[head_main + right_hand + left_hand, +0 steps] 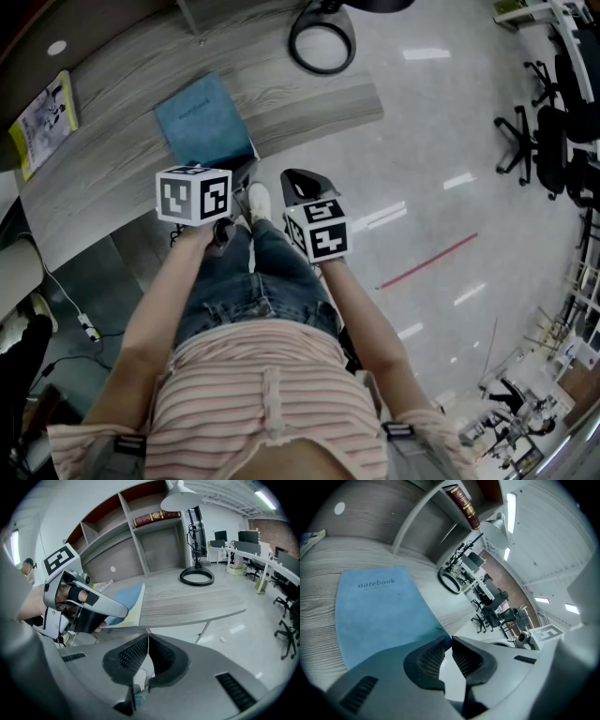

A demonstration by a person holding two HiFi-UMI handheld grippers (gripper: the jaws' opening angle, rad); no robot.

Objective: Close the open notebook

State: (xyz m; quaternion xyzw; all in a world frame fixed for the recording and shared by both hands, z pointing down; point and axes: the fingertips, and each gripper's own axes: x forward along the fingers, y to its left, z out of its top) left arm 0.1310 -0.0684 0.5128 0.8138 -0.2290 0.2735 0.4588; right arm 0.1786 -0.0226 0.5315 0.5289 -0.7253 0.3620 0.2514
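Desk (309, 103): blue notebook (202, 117) lies closed; shelf (157, 525) holds red book (157, 516); left tongs (449, 641), right tongs (148, 641) closed, empty.

Items by count: one closed light-blue notebook (204, 117); one grey wood-grain desk (112, 178); one yellow-edged printed magazine (42, 122); one desk lamp with a black ring base (197, 576); one dark red hardback book (157, 517) on the shelving; two grey hand-held grippers, the left gripper (449, 644) and the right gripper (148, 641).

Bright, even office light
Ceiling strips (511, 508) glare off the glossy floor (441, 112); fisheye corners go dark and bent
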